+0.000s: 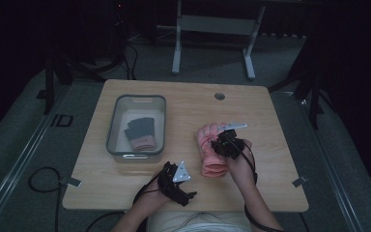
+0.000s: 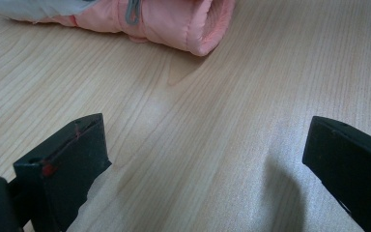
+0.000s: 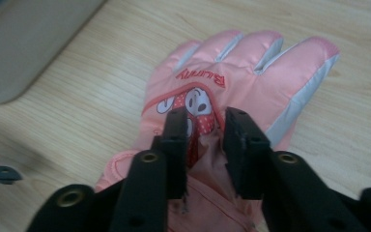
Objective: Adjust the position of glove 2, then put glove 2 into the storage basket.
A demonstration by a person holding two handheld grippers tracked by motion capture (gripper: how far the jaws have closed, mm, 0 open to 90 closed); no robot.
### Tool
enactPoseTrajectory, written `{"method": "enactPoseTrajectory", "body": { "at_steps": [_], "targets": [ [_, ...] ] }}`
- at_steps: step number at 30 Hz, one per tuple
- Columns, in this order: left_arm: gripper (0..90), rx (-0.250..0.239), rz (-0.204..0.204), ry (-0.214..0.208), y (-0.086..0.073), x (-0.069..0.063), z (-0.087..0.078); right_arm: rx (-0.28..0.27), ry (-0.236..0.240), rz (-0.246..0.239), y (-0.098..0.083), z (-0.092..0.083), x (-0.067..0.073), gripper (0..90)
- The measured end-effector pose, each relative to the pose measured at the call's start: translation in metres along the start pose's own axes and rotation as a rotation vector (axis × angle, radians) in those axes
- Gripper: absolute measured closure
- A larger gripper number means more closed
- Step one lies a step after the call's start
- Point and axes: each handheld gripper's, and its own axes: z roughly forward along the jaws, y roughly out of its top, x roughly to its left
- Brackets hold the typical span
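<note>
Since the room is so dim, the high view doesn't give much detail: the bin (image 1: 136, 126) at centre left holds something dark lying on something pink, and I can't tell what those are. The pink glove (image 1: 210, 151) lies on the table (image 1: 183, 104) right of centre, fingers toward the top of the frame, cuff toward the person, and the right hand and its tool cover part of its right side. In the left gripper view the glove (image 2: 174, 21) is cut off by the top edge, so just the cuff end and a grey patch show. In the right gripper view the cuff sits under the jaws, and a grey bin wall is cut off at the upper left.

The right gripper (image 3: 204, 121) comes in from the lower right of the high view, forearm angled up and leftward, hand over the glove's back. Its jaws stand narrow, a small gap between them, with a pinch of the glove's fabric rising in that gap; whether the pads actually press it I can't tell. The left gripper (image 2: 205, 159) sits low at bottom centre of the high view, jaws wide apart over bare wood, nothing between them, the glove well ahead of it.

Count: one glove on the table, one bin, two grippers.
</note>
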Motion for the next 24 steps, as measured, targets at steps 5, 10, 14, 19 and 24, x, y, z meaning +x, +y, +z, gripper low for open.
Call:
{"method": "enactPoseTrajectory", "body": {
  "at_steps": [5,10,14,19,24],
  "targets": [
    [1.8,-0.005,-0.002,-0.005,0.000,0.001,-0.001,-0.054,0.037,-0.037,0.004,-0.014,-0.002,50.1],
    [1.8,-0.034,-0.029,-0.005,0.002,0.004,-0.008,-0.082,0.099,-0.041,0.003,-0.027,-0.016,30.8],
    [1.8,-0.054,-0.034,0.046,0.010,0.004,-0.017,-0.123,0.145,-0.032,0.002,-0.041,-0.035,18.4],
    [3.1,-0.105,-0.050,0.078,0.027,0.004,-0.034,-0.163,0.183,-0.037,-0.001,-0.050,-0.051,19.0],
    [4.1,-0.131,-0.074,0.060,0.047,0.008,-0.043,-0.202,0.176,-0.128,-0.006,-0.051,-0.066,15.7]
  ]
}}
